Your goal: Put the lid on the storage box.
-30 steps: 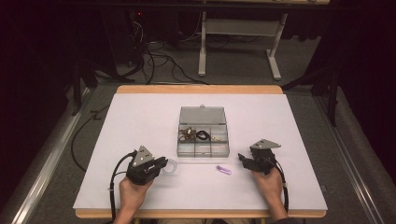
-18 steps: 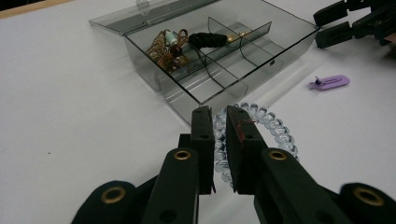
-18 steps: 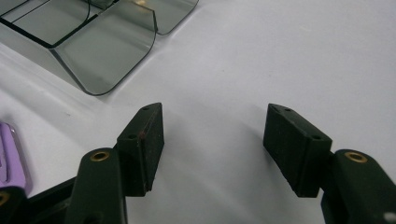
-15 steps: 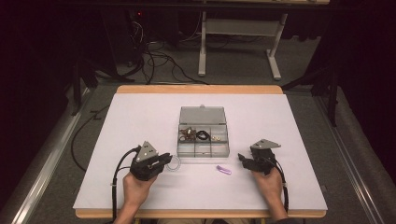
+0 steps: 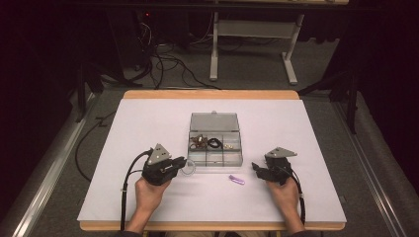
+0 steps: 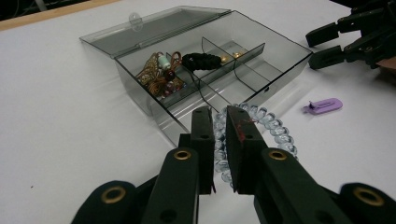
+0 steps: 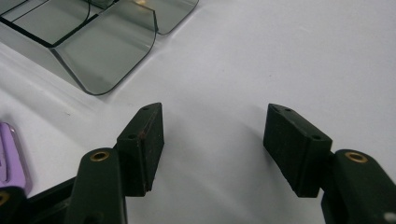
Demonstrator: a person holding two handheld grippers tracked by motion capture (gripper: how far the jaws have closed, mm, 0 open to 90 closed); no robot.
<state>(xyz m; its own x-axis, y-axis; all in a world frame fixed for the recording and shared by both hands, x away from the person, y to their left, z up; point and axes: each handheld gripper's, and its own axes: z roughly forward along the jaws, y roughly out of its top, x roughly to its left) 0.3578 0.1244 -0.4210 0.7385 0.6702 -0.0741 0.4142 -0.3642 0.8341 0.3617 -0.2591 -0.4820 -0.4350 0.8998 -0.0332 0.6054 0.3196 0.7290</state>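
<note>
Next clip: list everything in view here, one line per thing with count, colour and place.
Compartment box: one, clear grey, lid open, table centre.
Spiral hair tie: one, clear bluish, in front of the box, clamped in the left jaws.
Beaded jewellery: a tangle, brown and gold, box's rear left compartment.
Black hair tie: one, next compartment.
Clip: one, purple, on the table before the box.
Table: one, white top, wooden edge.
Left hand-held gripper: black, shut on the tie.
Right hand-held gripper: black, open, empty.

The high view is looking down from above; both gripper views are sitting close, sharing the clear smoky plastic compartment box (image 5: pixel 215 143) (image 6: pixel 205 60) (image 7: pixel 100 42) on the white surface (image 5: pixel 148 123).
</note>
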